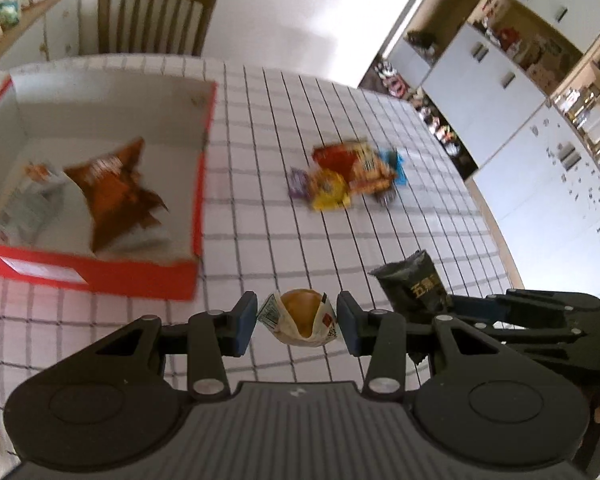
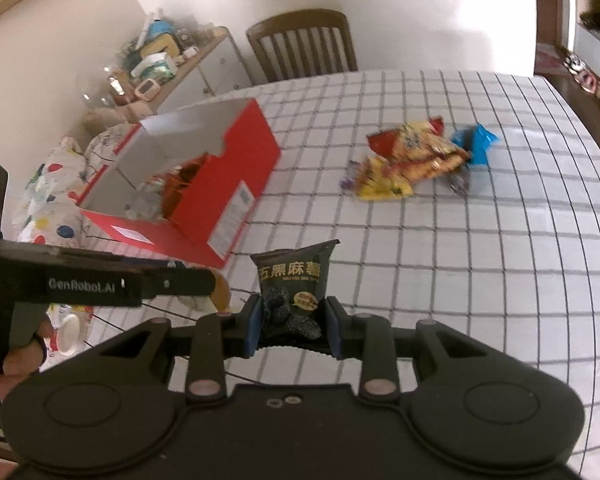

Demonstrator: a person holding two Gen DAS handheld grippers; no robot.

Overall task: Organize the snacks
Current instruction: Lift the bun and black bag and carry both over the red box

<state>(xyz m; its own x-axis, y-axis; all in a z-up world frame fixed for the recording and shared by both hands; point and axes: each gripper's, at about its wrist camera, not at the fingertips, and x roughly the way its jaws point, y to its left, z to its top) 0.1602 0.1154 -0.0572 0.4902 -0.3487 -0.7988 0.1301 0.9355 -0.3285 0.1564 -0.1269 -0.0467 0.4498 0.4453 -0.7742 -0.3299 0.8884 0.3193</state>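
You hold a bun packet (image 1: 302, 317) clamped in the left tongs (image 1: 297, 322) and a black pouch (image 2: 294, 294) clamped in the right tongs (image 2: 292, 326), both above the counter (image 2: 460, 264), so next carry them over the red box (image 1: 100, 276) and release.

Bun pkt (image 1: 302, 318) & black pkt (image 2: 294, 292) held; pile (image 1: 348, 174) on cloth.

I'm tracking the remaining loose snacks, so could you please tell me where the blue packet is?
In the right wrist view, the blue packet lies on the checked tablecloth at the right end of the loose snack pile, far right of the red box.
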